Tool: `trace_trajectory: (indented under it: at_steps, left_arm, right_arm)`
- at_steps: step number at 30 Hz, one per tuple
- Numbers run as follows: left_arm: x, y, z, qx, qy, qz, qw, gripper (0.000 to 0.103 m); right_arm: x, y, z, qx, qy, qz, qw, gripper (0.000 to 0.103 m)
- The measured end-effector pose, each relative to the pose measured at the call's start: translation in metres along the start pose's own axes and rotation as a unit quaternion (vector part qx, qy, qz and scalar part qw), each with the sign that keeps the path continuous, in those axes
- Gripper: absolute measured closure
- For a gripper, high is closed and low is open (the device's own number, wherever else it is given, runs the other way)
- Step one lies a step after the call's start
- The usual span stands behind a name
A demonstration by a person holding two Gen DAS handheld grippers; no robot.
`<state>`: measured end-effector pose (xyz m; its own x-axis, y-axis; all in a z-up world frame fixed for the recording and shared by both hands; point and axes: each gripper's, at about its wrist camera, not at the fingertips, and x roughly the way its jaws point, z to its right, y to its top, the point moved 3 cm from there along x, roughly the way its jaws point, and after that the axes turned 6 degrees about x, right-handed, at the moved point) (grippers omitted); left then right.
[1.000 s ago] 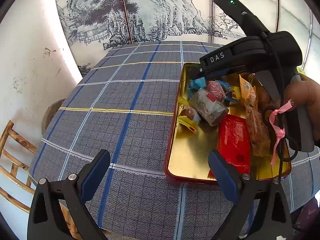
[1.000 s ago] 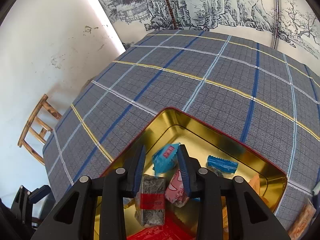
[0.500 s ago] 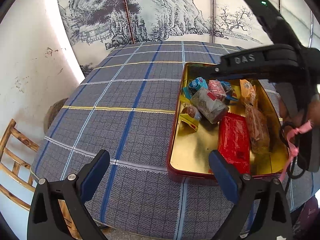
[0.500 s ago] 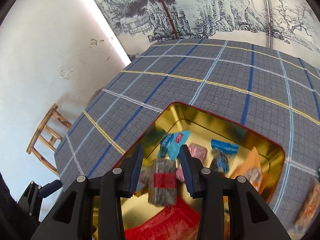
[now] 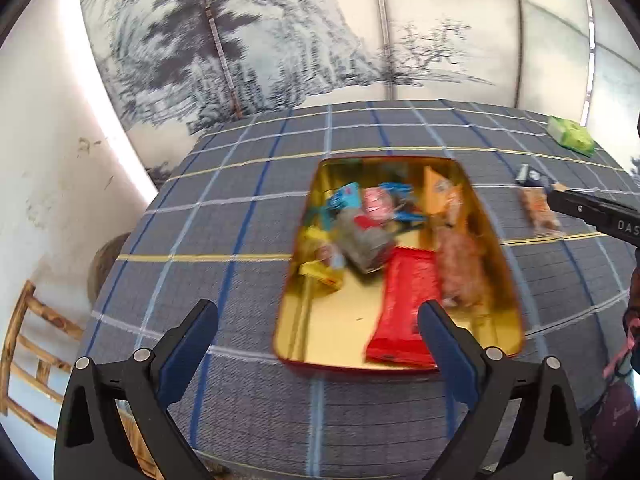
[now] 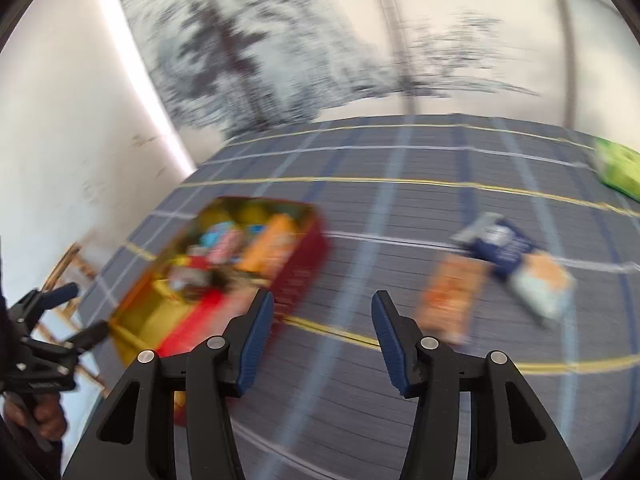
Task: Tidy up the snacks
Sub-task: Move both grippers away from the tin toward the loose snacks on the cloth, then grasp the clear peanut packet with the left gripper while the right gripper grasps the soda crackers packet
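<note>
tin: left of centre, snacks inside
packets: right, on counter
right tongs: bottom centre, just opening, nothing between

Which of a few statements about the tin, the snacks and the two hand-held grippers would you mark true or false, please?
1. The right hand-held gripper holds a snack. False: it is open, nothing between its jaws.
2. The red packet lies inside the tin. True.
3. Every snack is in the tin. False: the orange packet and the dark blue packet lie on the tablecloth.
4. The left hand-held gripper is open and empty. True.
</note>
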<state>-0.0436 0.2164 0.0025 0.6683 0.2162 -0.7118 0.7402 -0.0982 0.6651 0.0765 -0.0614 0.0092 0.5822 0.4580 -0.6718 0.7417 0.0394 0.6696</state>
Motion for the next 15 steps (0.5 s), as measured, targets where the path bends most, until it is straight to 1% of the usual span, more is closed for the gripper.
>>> trace_trajectory:
  at_steps: [2, 3, 4, 6, 8, 10, 11, 13, 15]
  left_arm:
    - [-0.003, 0.01, 0.016, 0.013, -0.027, 0.001, 0.9995, 0.004]
    - [-0.005, 0.014, 0.024, 0.021, -0.042, 0.002, 0.9989, 0.004]
    - [-0.005, 0.022, 0.037, 0.029, -0.063, 0.003, 0.9976, 0.004]
    - [-0.006, 0.035, 0.058, 0.04, -0.109, 0.004, 0.9933, 0.004]
    - [0.0, 0.052, 0.083, 0.041, -0.176, -0.008, 0.9835, 0.004]
    - [0.009, 0.068, 0.112, 0.04, -0.238, -0.029, 0.9699, 0.004]
    - [0.014, 0.076, 0.127, 0.047, -0.251, -0.039, 0.9661, 0.004]
    - [0.029, 0.093, 0.157, 0.068, -0.249, -0.053, 0.9647, 0.004]
    - [0.043, 0.109, 0.181, 0.089, -0.25, -0.046, 0.963, 0.004]
  right_arm:
    - [-0.011, -0.004, 0.039, 0.019, -0.047, 0.007, 0.999, 0.048]
    - [-0.017, -0.006, 0.054, 0.027, -0.062, 0.009, 0.998, 0.048]
    - [-0.024, -0.01, 0.072, 0.033, -0.079, 0.013, 0.996, 0.048]
    - [-0.034, -0.015, 0.099, 0.027, -0.116, 0.018, 0.993, 0.048]
    - [-0.039, -0.018, 0.118, 0.022, -0.134, 0.021, 0.991, 0.048]
    - [-0.045, -0.023, 0.135, 0.032, -0.133, 0.026, 0.99, 0.047]
    - [-0.047, -0.025, 0.141, 0.04, -0.129, 0.028, 0.99, 0.045]
    - [-0.049, -0.028, 0.155, 0.059, -0.119, 0.03, 0.991, 0.044]
    - [-0.053, -0.031, 0.166, 0.079, -0.101, 0.033, 0.991, 0.044]
